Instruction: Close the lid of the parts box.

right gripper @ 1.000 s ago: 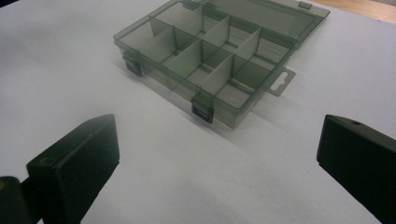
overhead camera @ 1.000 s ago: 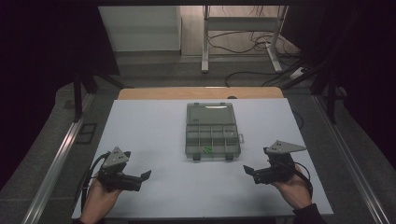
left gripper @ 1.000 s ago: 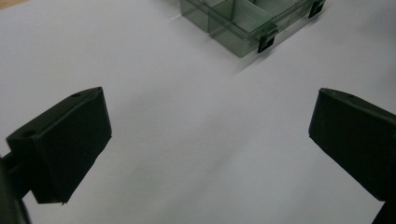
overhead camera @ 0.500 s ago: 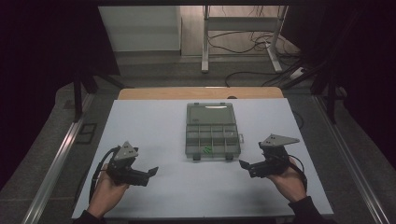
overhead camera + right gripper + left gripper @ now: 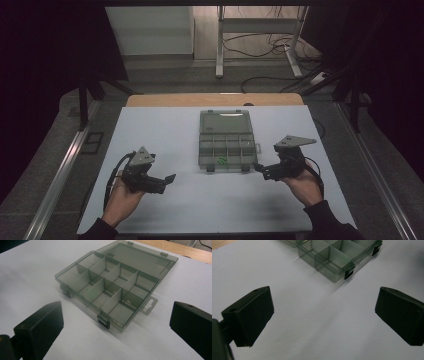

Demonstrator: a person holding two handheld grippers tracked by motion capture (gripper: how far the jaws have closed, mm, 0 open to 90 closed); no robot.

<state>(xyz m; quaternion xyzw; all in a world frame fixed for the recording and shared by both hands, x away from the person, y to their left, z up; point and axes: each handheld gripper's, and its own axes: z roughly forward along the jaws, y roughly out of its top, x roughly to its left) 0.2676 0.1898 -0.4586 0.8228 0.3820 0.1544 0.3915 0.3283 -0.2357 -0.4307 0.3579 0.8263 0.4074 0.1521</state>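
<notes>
A smoky clear compartment box (image 5: 225, 148) lies open at the middle of the white table (image 5: 165, 135), its lid (image 5: 225, 121) flat behind it. Dividers split it into several cells, and a small green item (image 5: 220, 160) sits in a front cell. My left gripper (image 5: 170, 179) is to the box's front left, open and holding nothing. The box's near corner and black latch (image 5: 349, 272) appear ahead in the left gripper view (image 5: 323, 315). My right gripper (image 5: 260, 168) hovers open just off the box's front right corner. The whole box (image 5: 110, 293) lies beyond the wide jaws in the right gripper view (image 5: 115, 326).
A wooden strip (image 5: 215, 99) runs along the table's far edge. Metal rails (image 5: 60, 175) flank the table on both sides. Cables and a stand's legs (image 5: 260, 45) lie on the floor beyond. The box has a hang tab (image 5: 150, 305) on its right side.
Both grippers have closed in on the box: the left one moved right and slightly forward, the right one moved left and forward. The box has not moved.
</notes>
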